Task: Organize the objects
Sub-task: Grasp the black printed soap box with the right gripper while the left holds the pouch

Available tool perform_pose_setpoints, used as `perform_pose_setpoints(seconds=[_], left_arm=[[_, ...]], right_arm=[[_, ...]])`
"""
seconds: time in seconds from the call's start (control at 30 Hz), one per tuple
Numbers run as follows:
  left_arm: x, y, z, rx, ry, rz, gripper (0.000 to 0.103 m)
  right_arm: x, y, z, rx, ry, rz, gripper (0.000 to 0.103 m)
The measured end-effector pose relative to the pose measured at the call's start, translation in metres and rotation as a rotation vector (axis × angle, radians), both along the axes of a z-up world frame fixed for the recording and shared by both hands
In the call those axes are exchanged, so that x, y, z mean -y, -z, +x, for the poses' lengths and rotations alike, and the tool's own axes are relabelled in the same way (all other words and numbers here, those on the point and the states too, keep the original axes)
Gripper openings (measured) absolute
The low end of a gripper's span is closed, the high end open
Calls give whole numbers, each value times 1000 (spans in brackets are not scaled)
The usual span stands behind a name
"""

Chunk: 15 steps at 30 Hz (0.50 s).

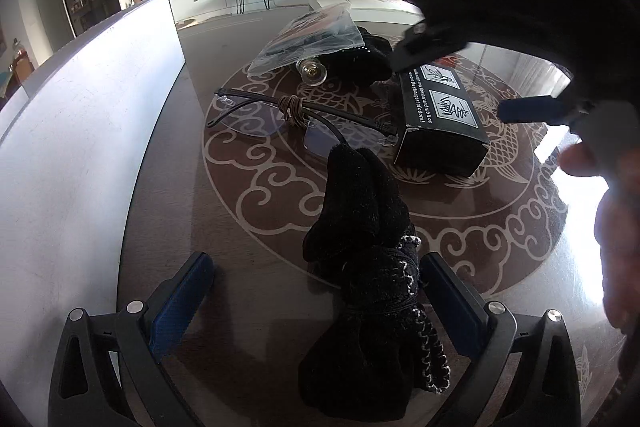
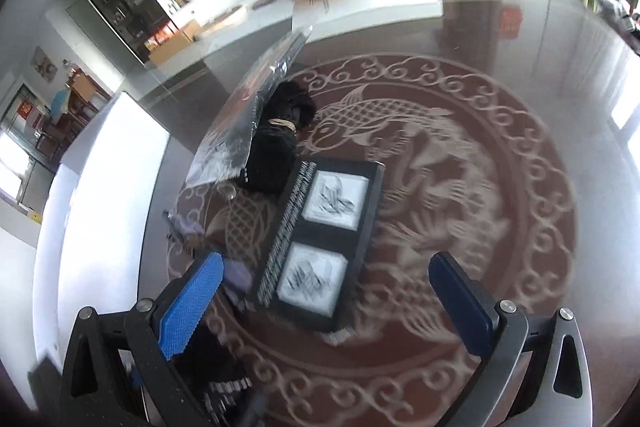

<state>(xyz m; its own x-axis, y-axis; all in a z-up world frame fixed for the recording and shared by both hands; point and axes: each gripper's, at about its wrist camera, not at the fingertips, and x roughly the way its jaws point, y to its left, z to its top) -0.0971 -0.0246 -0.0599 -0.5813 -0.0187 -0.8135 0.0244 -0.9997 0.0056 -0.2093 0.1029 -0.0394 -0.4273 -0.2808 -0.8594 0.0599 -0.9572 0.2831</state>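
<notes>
Holding our left gripper low over the table, we had its jaws wide apart, one on each side of a black sock that lay between them; whether either pad touched the sock we could not tell. The sock was bundled with a black-and-white cord round its near end. Beyond it lay glasses with a brown band wound round the folded arms, and just to their right a black box printed with white panels and lettering. Farther back sat a bulb, a clear plastic bag and another dark bundle, all close together. A white board stood along the table's left edge. Our right gripper hovered above the box, its jaws also wide apart and gripping nothing, with the box below and between them in a blurred view. From the left wrist, the right gripper crossed the upper right corner, over the far end of the box, and part of a hand showed at the right edge. The bag leaned over the dark bundle behind the box.
</notes>
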Motion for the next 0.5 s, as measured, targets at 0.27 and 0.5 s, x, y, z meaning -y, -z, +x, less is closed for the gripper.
perform_pose_setpoints(seconds=[0.27,0.5], left_arm=[[1,1,0,0,0,0,103],[1,1,0,0,0,0,103]], right_arm=[[18,14,-12,21,-61,128,63],[-39,18,29,-36,-13,195,60]])
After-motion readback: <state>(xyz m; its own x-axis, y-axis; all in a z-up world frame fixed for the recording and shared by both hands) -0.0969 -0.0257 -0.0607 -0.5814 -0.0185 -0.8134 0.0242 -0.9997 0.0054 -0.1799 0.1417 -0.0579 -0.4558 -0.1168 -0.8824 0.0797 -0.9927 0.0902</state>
